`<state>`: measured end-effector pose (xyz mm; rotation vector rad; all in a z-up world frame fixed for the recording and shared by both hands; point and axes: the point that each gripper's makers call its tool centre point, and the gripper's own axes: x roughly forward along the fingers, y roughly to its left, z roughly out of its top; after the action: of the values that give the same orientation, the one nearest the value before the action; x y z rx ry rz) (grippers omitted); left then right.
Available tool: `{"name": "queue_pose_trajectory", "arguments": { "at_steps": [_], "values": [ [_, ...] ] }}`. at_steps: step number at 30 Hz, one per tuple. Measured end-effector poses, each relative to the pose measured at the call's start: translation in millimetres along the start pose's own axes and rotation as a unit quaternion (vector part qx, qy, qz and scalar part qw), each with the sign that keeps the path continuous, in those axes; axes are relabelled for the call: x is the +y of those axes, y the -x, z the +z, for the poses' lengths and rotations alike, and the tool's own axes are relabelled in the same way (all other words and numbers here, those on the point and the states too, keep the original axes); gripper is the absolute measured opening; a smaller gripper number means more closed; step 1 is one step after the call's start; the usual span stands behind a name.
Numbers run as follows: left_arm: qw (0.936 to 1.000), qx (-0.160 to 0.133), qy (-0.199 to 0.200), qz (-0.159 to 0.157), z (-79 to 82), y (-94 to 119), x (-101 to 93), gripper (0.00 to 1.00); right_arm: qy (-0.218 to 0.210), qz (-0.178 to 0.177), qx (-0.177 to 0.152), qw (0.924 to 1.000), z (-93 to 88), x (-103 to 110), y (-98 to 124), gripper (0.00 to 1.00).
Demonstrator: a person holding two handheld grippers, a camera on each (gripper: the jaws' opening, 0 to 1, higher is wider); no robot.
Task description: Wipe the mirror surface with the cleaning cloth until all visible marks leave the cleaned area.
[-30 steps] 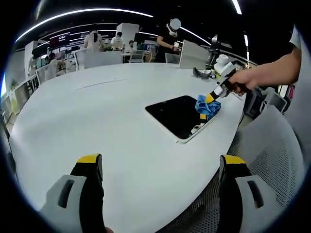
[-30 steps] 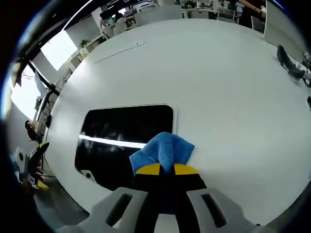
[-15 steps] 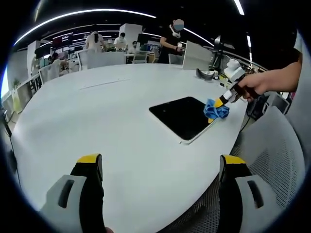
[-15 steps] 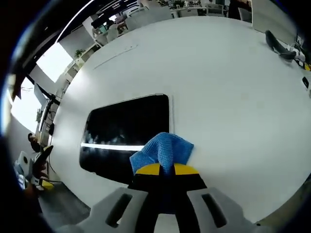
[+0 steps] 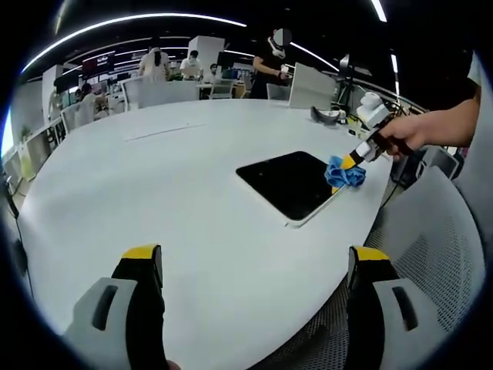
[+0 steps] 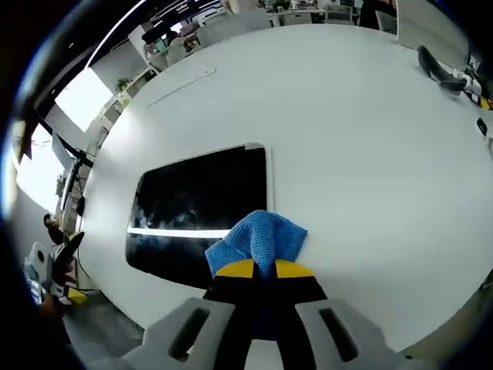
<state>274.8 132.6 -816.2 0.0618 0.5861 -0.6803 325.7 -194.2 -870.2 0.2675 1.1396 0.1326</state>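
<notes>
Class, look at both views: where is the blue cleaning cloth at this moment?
The blue cleaning cloth is clamped in the right gripper, at the mirror's edge on the white table.

From my right gripper view, the cloth [image 6: 258,239] covers the mirror's [image 6: 196,204] near corner, and my closed jaws hide the cloth's lower part. Marks on the glass are too faint to tell.

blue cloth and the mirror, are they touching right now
Cannot tell. In the right gripper view the blue cloth, clamped in the right tool, overlaps the mirror edge, but contact or gap isn't plain.
</notes>
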Motion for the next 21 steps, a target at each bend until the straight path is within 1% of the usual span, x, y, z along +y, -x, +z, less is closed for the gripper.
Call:
{"name": "queue_pose_trajectory", "arguments": {
  "at_steps": [3, 7, 10, 12, 17, 21],
  "values": [
    [1.0, 0.002, -0.003, -0.003, -0.4, -0.4, -1.5, 0.99, 0.005, 0.003, 0.007, 1.0, 0.5, 1.0, 0.0, 0.01],
    [1.0, 0.001, -0.002, -0.001, -0.4, 0.2, 0.1, 0.99, 0.003, 0.004, 0.005, 1.0, -1.4, 2.7, 2.0, 0.01],
    [1.0, 0.0, -0.003, -0.002, -0.1, 0.2, -0.6, 0.99, 0.014, -0.002, 0.006, 0.9999, -1.4, 4.6, 2.1, 0.01],
    [1.0, 0.001, -0.003, -0.003, -0.4, 0.0, -0.7, 0.99, 0.012, 0.001, 0.005, 0.9999, -0.4, 6.3, 2.4, 0.01],
    [1.0, 0.004, -0.003, -0.006, -1.3, -0.7, -2.0, 0.99, 0.024, 0.013, 0.009, 0.9996, -0.9, 21.6, -1.2, 0.01],
    [0.9999, 0.006, -0.008, -0.009, -2.0, -1.2, -2.8, 0.99, 0.032, 0.014, 0.01, 0.9993, -2.2, 32.3, -6.1, 0.01]
  ]
}}
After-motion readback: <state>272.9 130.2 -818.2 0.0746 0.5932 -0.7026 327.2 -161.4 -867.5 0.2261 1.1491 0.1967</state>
